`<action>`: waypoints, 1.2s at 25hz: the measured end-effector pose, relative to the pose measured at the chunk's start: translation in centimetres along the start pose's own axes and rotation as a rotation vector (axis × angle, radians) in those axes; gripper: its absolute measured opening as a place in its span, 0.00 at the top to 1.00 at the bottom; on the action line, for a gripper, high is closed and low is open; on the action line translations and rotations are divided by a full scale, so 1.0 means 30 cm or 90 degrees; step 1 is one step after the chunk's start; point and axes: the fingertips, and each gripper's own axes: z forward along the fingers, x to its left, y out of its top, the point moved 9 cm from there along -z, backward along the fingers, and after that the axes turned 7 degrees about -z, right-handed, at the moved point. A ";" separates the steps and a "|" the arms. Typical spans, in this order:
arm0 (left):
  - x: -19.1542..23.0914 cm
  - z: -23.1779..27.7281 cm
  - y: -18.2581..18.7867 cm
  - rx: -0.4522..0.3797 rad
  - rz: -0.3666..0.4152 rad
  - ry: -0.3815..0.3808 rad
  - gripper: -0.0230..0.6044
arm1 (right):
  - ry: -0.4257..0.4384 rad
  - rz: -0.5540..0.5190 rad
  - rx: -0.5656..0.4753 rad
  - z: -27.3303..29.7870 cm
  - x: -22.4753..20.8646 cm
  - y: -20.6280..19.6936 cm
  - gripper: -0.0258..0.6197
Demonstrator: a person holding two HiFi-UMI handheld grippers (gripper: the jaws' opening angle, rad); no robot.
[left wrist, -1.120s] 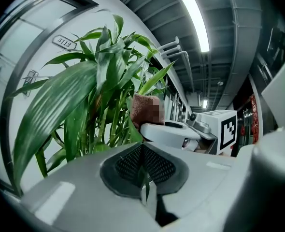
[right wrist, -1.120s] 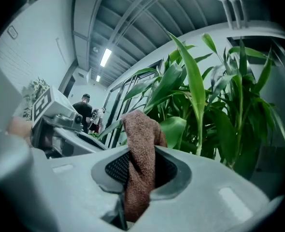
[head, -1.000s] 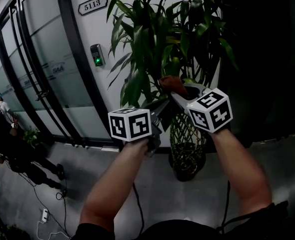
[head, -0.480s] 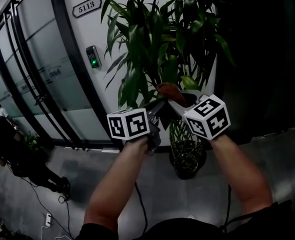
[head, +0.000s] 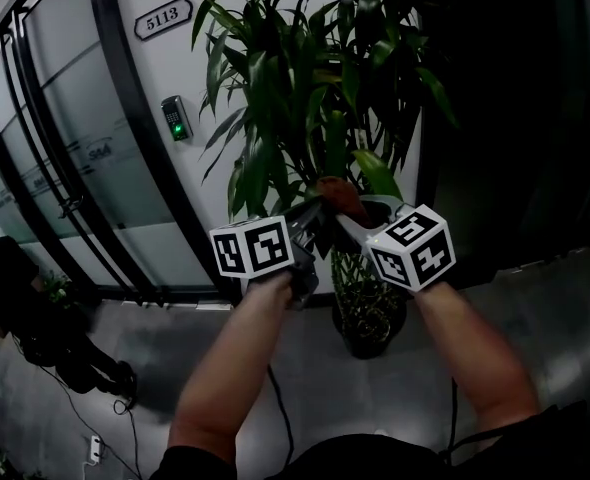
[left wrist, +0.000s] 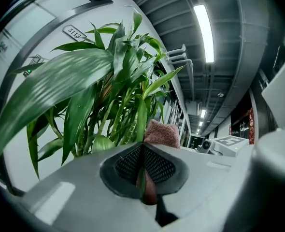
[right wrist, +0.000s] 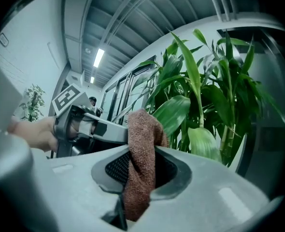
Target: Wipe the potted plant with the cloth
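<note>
The potted plant has long green leaves and stands in a lattice pot against the white wall. My left gripper is shut on the tip of one leaf, which runs between its pads. Just right of it, my right gripper is shut on the brown cloth, whose upper end sticks out past the jaws and lies against the lower leaves. In the right gripper view the cloth hangs between the pads, with the left gripper close behind it. The left gripper view shows the cloth beside the held leaf.
Glass doors with dark frames fill the left. A keypad with a green light and a number sign are on the wall. A dark wall stands at the right. Cables lie on the floor at lower left.
My right gripper has sunk a little with the cloth, down along the lower leaves. The left gripper has stayed shut on the leaf in about the same place.
</note>
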 end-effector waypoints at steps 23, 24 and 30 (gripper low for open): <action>-0.031 -0.039 -0.002 0.000 0.010 -0.041 0.93 | -0.012 0.012 0.057 -0.066 0.141 -0.073 0.85; -0.033 -0.047 -0.005 0.001 0.012 -0.045 0.93 | -0.011 0.014 0.059 -0.072 0.150 -0.079 0.85; -0.042 -0.128 -0.017 -0.003 0.046 -0.051 0.93 | -0.031 0.037 0.056 -0.109 0.199 -0.111 0.85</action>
